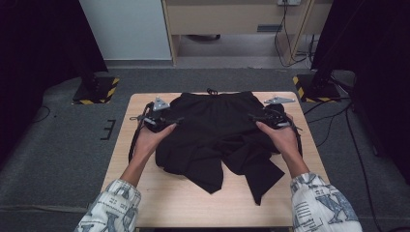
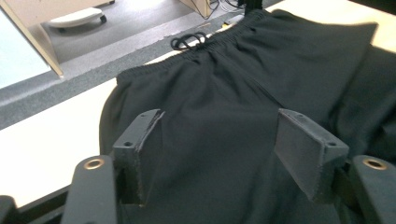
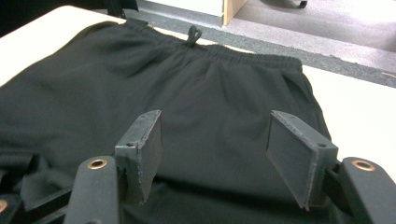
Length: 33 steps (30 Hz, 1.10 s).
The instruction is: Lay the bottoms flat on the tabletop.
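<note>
A pair of black shorts [image 1: 217, 135] lies on the wooden table [image 1: 164, 193], waistband at the far edge and legs crumpled toward me. The drawstring [image 2: 189, 41] hangs off the waistband. My left gripper [image 1: 176, 121] sits at the shorts' left side, its jaws pointing inward. In the left gripper view the left gripper [image 2: 219, 116] is open over the fabric, with the pads apart and not pressing. My right gripper [image 1: 252, 117] is at the shorts' right side. The right gripper [image 3: 215, 116] is also open above the shorts [image 3: 140, 79], near the waistband and drawstring [image 3: 193, 33].
Two stand bases with yellow-black stripes [image 1: 94, 89] [image 1: 314, 87] rest on the grey carpet beyond the table's far corners. Cables [image 1: 338, 121] trail on the floor to the right. A wooden cabinet [image 1: 232, 19] stands at the back. Bare table shows on both sides and in front of the shorts.
</note>
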Each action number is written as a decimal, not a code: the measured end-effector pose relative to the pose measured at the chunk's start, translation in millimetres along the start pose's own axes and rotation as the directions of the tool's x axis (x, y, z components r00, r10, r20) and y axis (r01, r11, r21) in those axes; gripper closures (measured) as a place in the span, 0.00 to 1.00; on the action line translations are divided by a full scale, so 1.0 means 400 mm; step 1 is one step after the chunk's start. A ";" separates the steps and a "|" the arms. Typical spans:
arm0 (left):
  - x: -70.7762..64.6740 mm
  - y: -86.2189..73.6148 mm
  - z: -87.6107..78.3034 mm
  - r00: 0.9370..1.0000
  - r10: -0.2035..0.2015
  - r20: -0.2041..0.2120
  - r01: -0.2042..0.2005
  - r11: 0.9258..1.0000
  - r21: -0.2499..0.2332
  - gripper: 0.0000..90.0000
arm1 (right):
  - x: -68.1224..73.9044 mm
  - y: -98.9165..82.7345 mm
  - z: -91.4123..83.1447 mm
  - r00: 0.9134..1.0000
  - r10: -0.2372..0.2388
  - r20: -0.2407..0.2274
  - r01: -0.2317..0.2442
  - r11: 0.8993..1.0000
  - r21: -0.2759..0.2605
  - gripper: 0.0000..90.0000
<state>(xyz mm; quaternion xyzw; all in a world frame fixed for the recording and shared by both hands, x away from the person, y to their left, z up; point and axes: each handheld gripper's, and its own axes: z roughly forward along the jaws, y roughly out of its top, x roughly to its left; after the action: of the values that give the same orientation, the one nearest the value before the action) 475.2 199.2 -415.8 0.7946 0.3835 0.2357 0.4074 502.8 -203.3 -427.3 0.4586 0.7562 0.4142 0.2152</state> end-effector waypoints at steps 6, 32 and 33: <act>-0.071 -0.106 -0.031 0.998 -0.004 0.055 0.005 1.000 -0.016 0.27 | 0.033 -0.076 -0.052 0.997 -0.040 -0.063 0.042 0.999 0.020 0.27; -0.212 -0.290 -0.021 0.999 0.037 0.038 -0.041 0.993 0.108 0.20 | 0.114 -0.396 -0.154 0.988 -0.116 -0.099 0.123 0.989 0.076 0.47; -0.215 -0.290 -0.014 0.998 0.047 0.043 -0.051 0.992 0.117 0.21 | 0.119 -0.399 -0.151 0.989 -0.106 -0.105 0.115 0.990 0.084 0.45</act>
<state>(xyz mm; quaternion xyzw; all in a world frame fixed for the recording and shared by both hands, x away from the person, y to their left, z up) 371.8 176.3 -514.3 0.8309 0.3690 0.2068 0.3615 354.7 -225.6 -522.2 0.4037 0.8083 0.3896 0.1786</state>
